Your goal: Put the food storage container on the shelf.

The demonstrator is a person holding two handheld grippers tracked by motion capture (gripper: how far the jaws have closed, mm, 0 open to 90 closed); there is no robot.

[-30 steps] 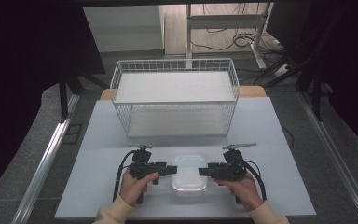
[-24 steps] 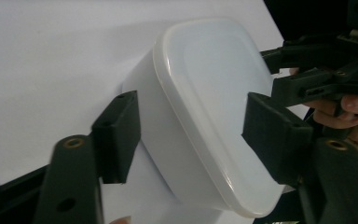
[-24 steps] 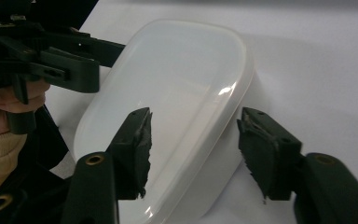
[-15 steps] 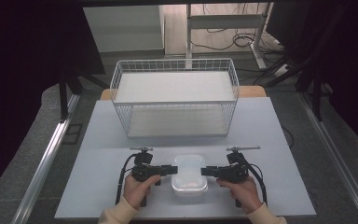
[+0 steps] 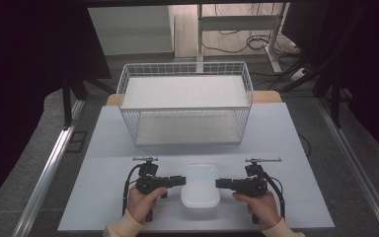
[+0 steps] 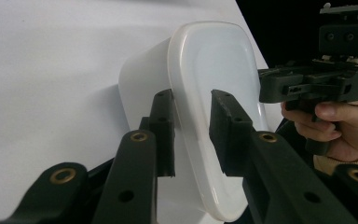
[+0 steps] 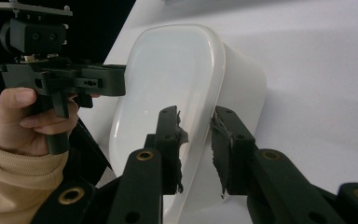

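Observation:
A white plastic container (image 5: pixel 200 186) sits open side up on the white table (image 5: pixel 108 148), near the front edge. My left gripper (image 5: pixel 181 180) is at its left end and my right gripper (image 5: pixel 218 183) at its right end. In the left gripper view the container's rim (image 6: pixel 191 116) runs between the two black jaws, which have just been closing and now touch it. In the right gripper view the rim (image 7: pixel 200 126) likewise lies between the jaws with their torn pads (image 7: pixel 181 135), which have also just been closing onto it.
A white wire basket (image 5: pixel 185 106) stands on the far half of the table, behind the container. The table's front edge is just under the person's hands. A desk frame and cables (image 5: pixel 256 44) lie on the floor beyond the table.
Both grippers' jaws have closed in on the container's end rims. The hands have stayed almost in place.

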